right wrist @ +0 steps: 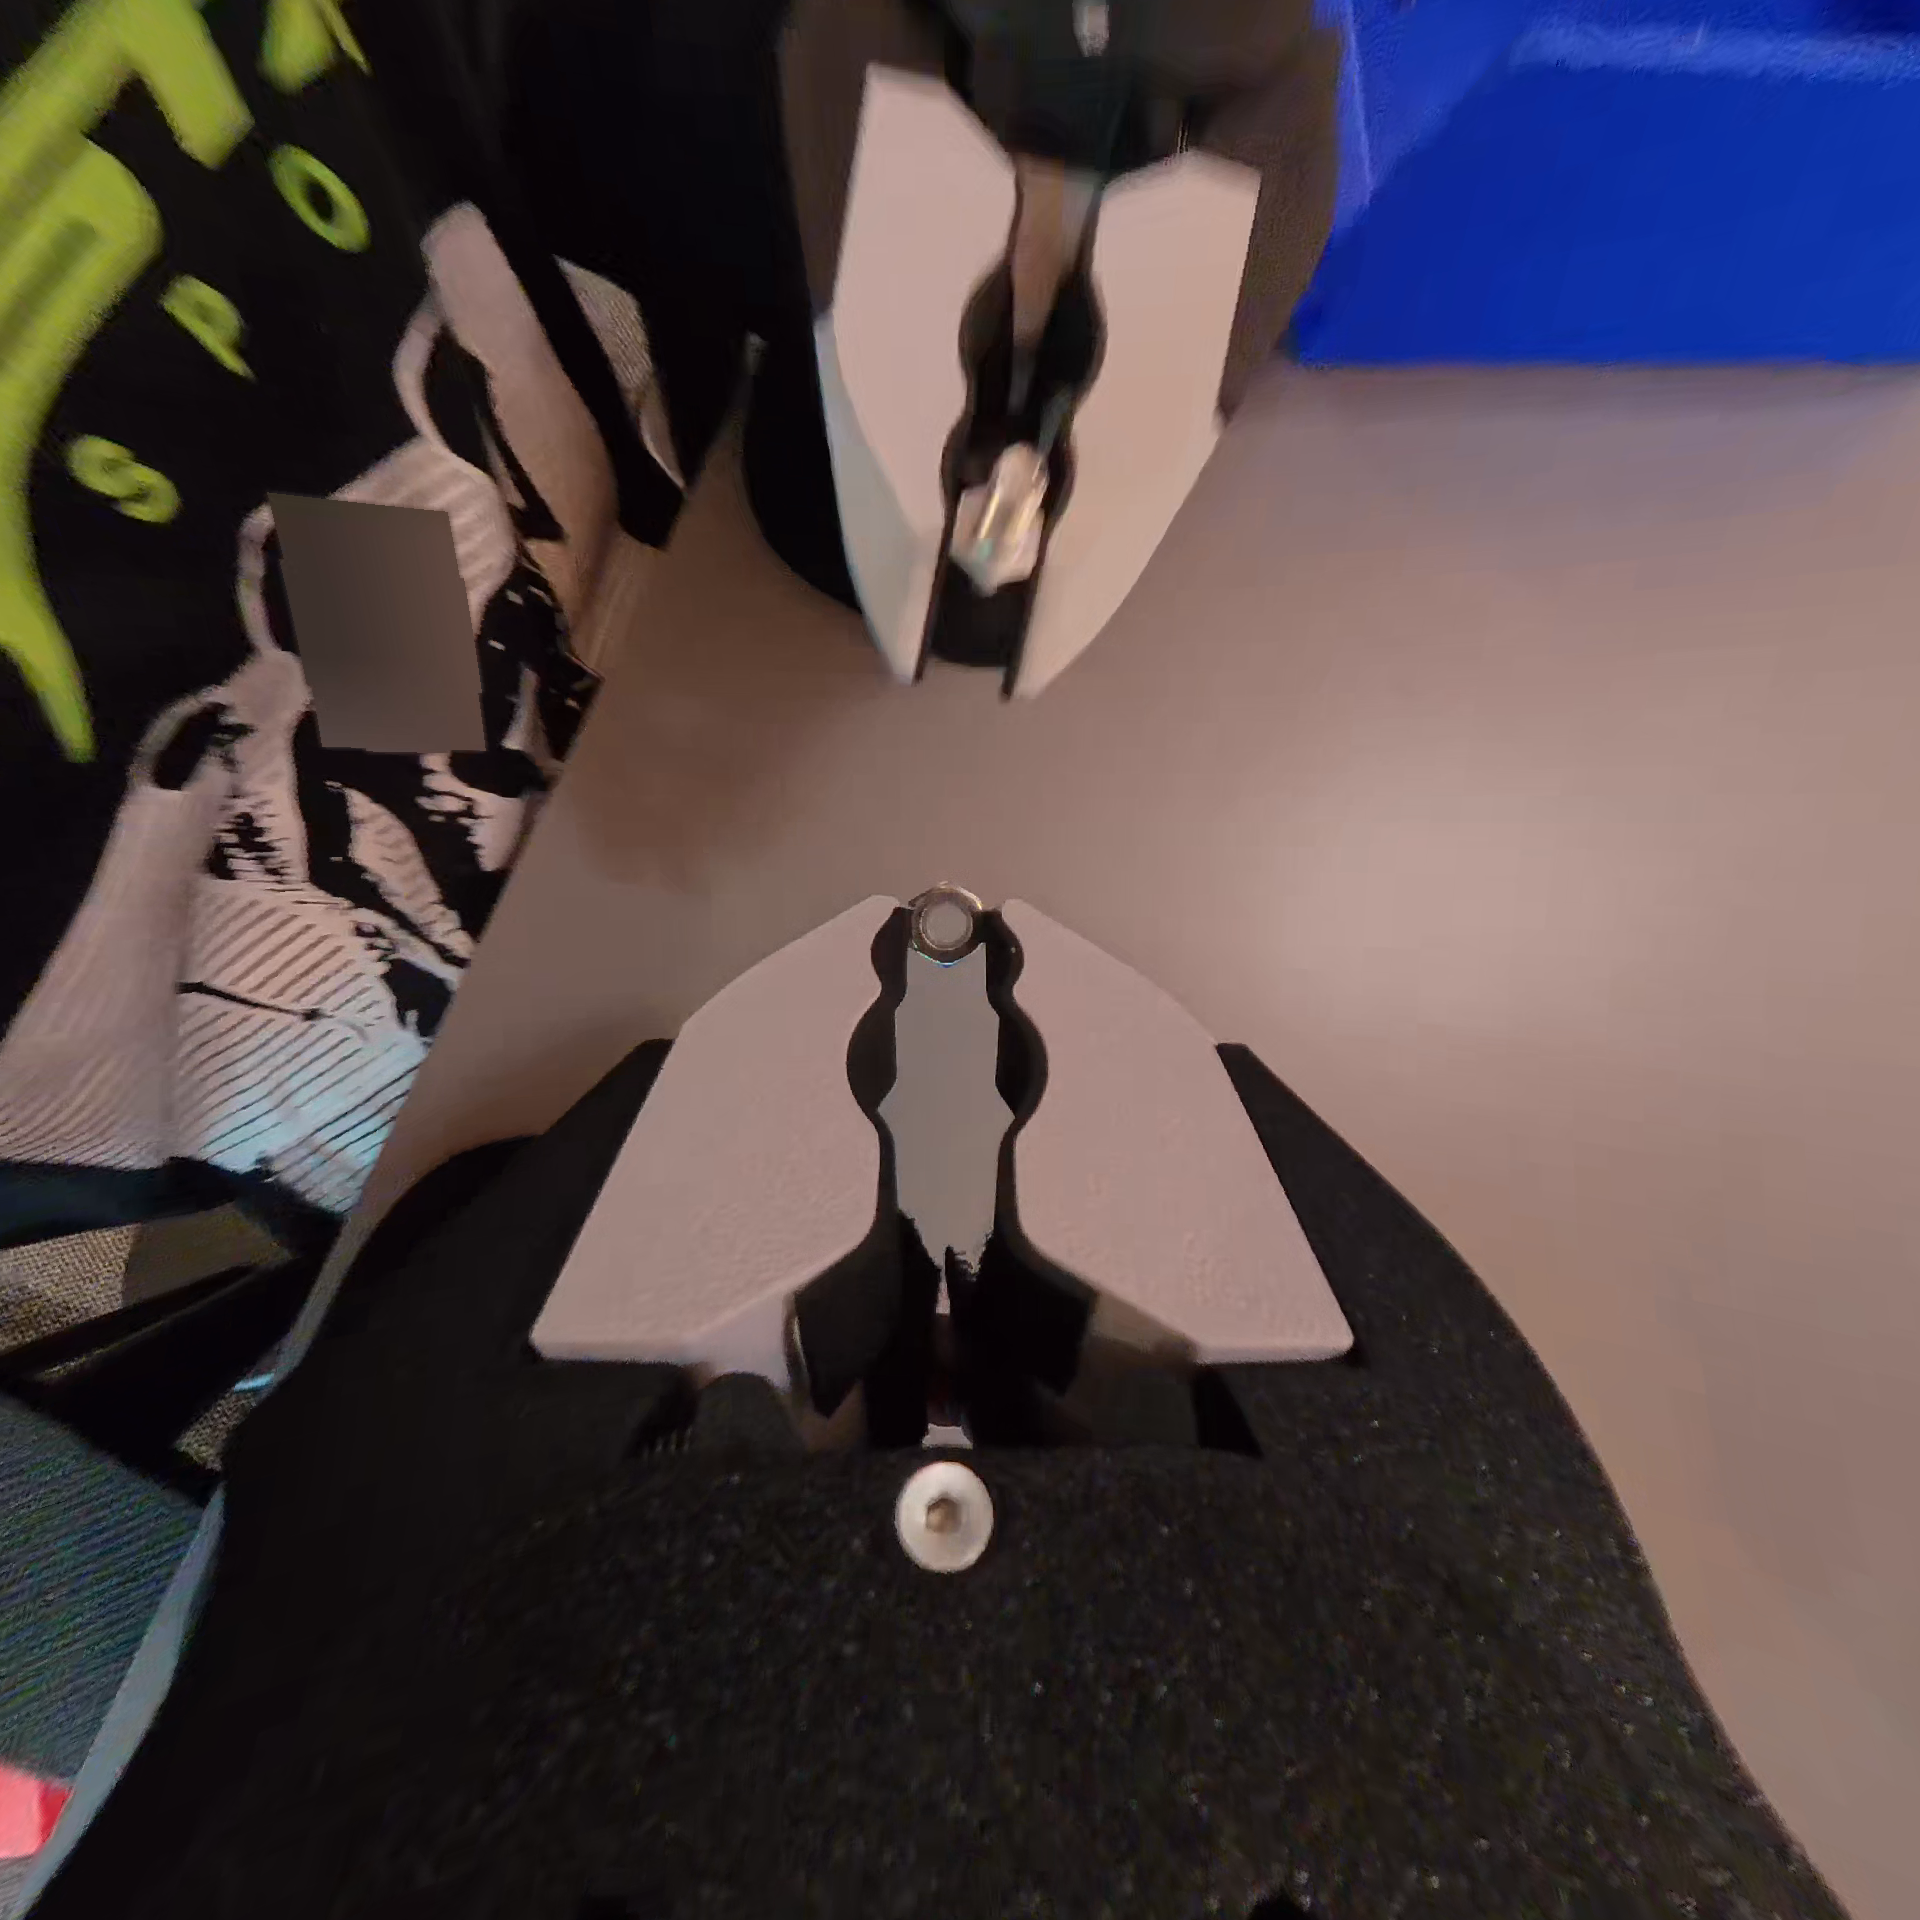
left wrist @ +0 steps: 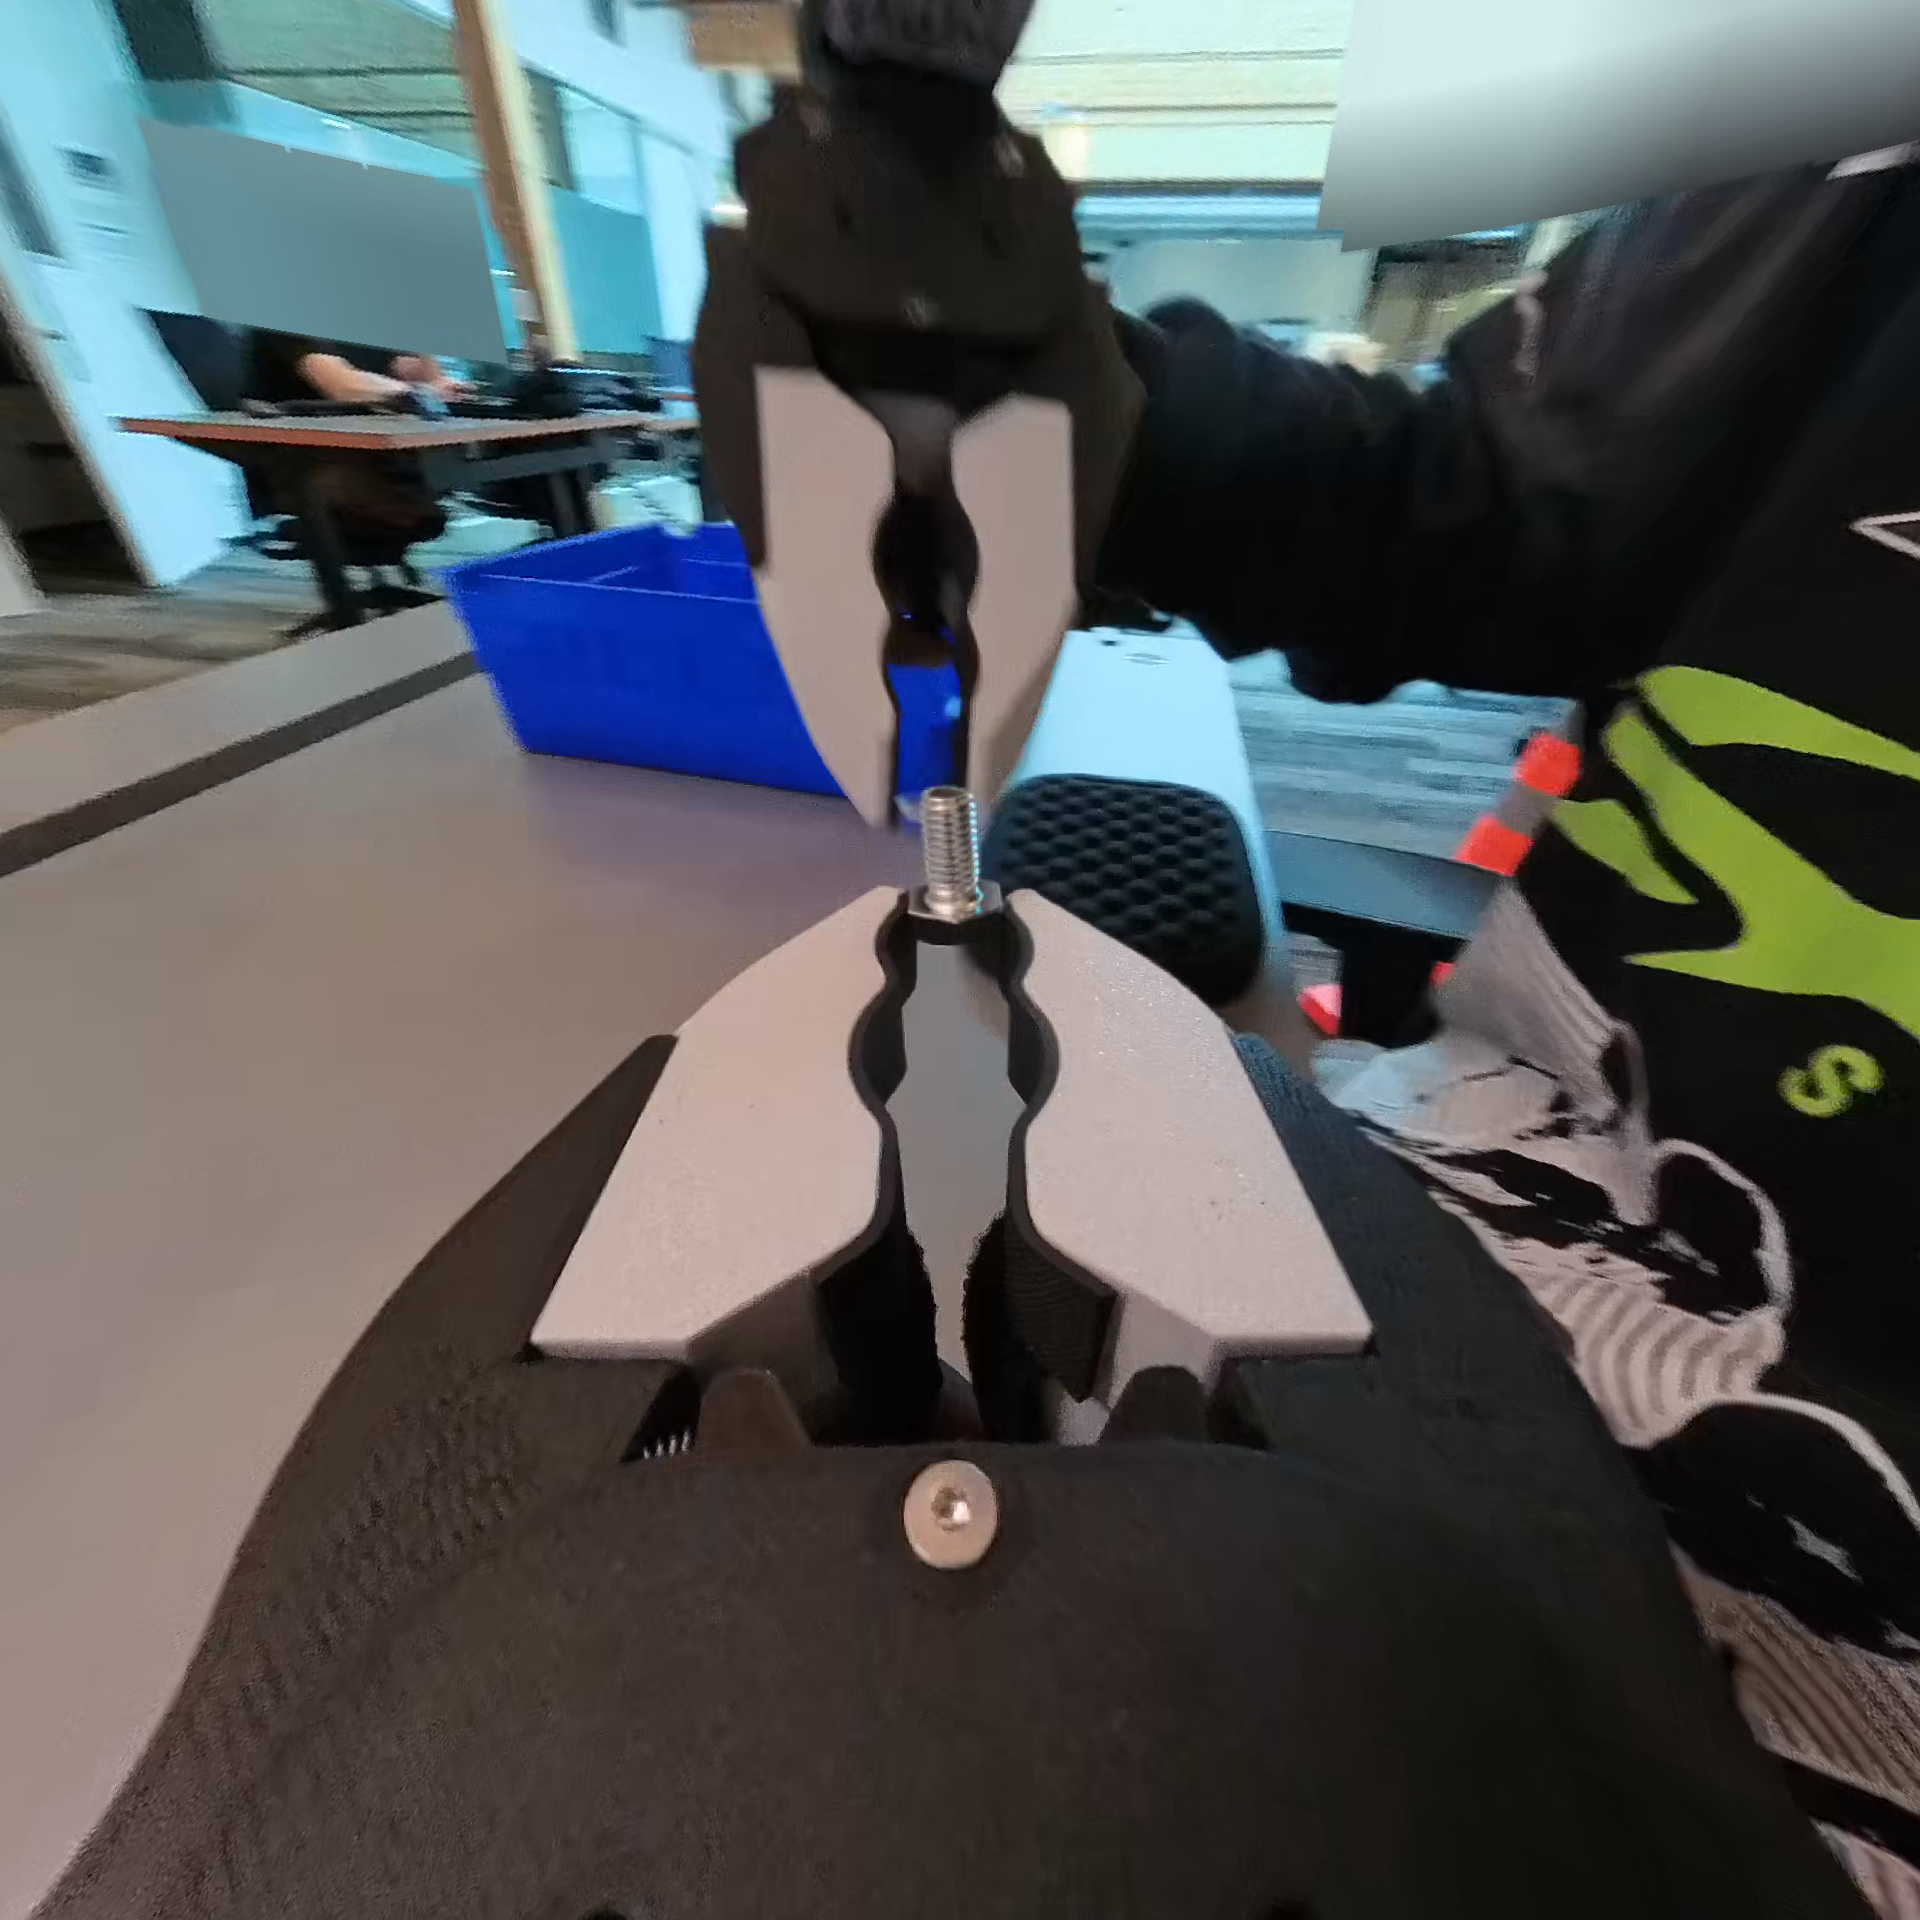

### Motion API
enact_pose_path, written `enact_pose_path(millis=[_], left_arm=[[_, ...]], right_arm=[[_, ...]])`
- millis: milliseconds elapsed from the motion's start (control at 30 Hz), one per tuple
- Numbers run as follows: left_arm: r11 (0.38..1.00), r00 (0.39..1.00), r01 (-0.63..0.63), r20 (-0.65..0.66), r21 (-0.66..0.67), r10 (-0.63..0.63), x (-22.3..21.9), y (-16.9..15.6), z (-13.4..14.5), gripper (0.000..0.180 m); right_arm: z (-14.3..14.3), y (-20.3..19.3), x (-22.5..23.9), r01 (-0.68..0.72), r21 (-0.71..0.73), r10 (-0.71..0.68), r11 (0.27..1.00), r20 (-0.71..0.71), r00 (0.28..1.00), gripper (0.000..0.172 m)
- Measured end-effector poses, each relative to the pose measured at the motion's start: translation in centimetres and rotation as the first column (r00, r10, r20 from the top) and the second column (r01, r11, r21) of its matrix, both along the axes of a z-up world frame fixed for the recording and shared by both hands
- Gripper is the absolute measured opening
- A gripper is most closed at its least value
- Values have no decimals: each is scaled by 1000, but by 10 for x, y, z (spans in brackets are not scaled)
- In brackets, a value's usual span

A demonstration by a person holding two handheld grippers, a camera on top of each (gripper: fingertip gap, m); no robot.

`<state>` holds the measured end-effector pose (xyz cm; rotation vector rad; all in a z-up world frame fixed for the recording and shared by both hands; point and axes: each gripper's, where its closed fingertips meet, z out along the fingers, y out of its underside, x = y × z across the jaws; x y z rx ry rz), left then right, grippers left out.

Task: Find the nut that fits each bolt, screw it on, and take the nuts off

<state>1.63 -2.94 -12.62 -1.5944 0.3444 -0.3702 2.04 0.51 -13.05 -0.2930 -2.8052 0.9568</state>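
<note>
Left gripper [left wrist: 954, 920]: jaws narrow, tips clamped on the hex head of a bolt [left wrist: 943, 852]; threaded shank stands upright, clear above the tips. Right gripper [right wrist: 948, 925]: jaws narrow, tips pinching a small silver nut [right wrist: 943, 923] by its flats, hole facing the camera. In the left wrist view the right gripper [left wrist: 925, 800] hangs tips-down just above the bolt's free end, close but apart; the nut is not discernible there. Right wrist view shows the left gripper [right wrist: 966, 644] opp., w/ the bolt [right wrist: 1000, 511] as a blurred silver shape between its fingers. Left view only: blue bin [left wrist: 644, 644] behind the jaws, on the grey table [left wrist: 312, 987]. Right view: bin corner [right wrist: 1621, 187] far right.
</note>
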Motion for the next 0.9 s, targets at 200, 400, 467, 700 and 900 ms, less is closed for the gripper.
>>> enact_pose_path(millis=[200, 400, 467, 700, 900], left_arm=[[968, 968, 248, 43, -23, -247, 31, -3, -4, 15], [929, 929, 369, 45, -31, -368, 43, -12, -6, 15], [918, 918, 395, 43, -35, -393, 45, -14, -7, 15], [898, 898, 440, 48, -30, -438, 49, -18, -7, 15], [891, 892, 452, 43, -31, -451, 50, -19, -8, 15]], right_arm=[[53, -29, 21, -260, -26, 258, 965, -50, 965, 14], [41, -58, 29, -475, 57, 475, 878, 18, 880, 14], [35, -60, 26, -505, 94, 505, 858, 31, 863, 14], [28, -65, 27, -559, 99, 555, 823, 67, 829, 14], [25, -68, 26, -571, 78, 567, 817, 65, 821, 14]])
